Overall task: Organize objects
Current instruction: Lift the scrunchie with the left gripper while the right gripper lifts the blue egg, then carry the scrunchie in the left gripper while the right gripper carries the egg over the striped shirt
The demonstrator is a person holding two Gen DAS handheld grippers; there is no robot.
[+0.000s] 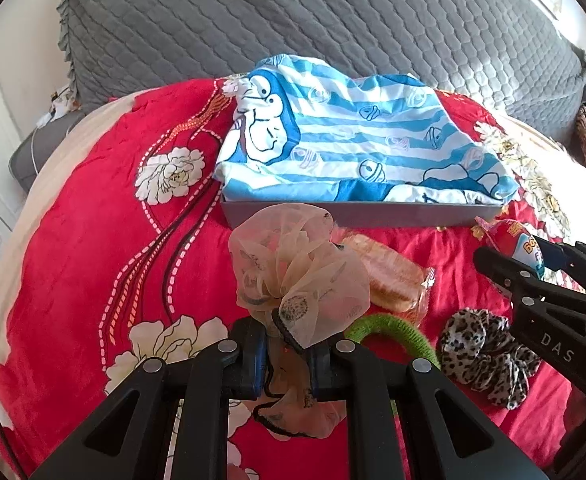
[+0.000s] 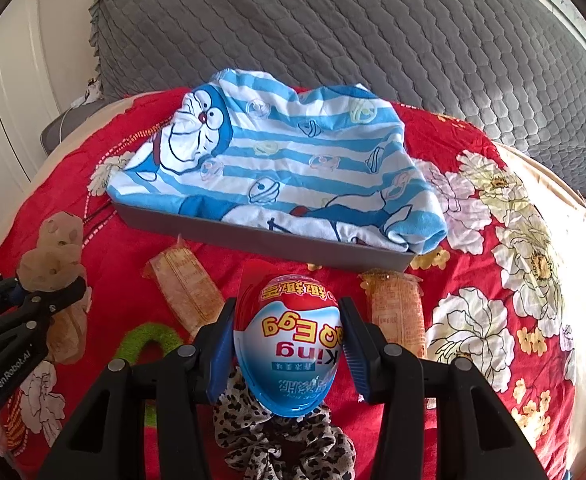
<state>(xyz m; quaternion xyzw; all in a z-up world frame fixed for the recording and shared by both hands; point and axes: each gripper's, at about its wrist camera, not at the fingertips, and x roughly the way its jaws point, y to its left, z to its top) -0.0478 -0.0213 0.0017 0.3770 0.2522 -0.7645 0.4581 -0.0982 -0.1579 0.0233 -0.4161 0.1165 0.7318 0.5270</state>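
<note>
My left gripper [image 1: 287,354] is shut on a sheer beige scrunchie [image 1: 299,268] and holds it above the red bedspread; it also shows in the right wrist view [image 2: 53,256]. My right gripper [image 2: 287,344] is shut on a red and blue toy egg [image 2: 289,344], which also shows in the left wrist view [image 1: 517,242]. A grey tray [image 1: 353,214] [image 2: 253,236] lies ahead with a blue striped cartoon cloth [image 1: 357,140] [image 2: 277,168] draped over it. A leopard scrunchie [image 1: 489,356] [image 2: 281,436] and a green hair tie [image 1: 397,330] [image 2: 149,340] lie on the bed.
Two wrapped snack packs [image 2: 187,290] [image 2: 397,312] lie on the flowered red bedspread [image 1: 93,216] in front of the tray. A grey quilted headboard [image 1: 293,20] stands behind. A white wardrobe [image 2: 9,100] is at the left.
</note>
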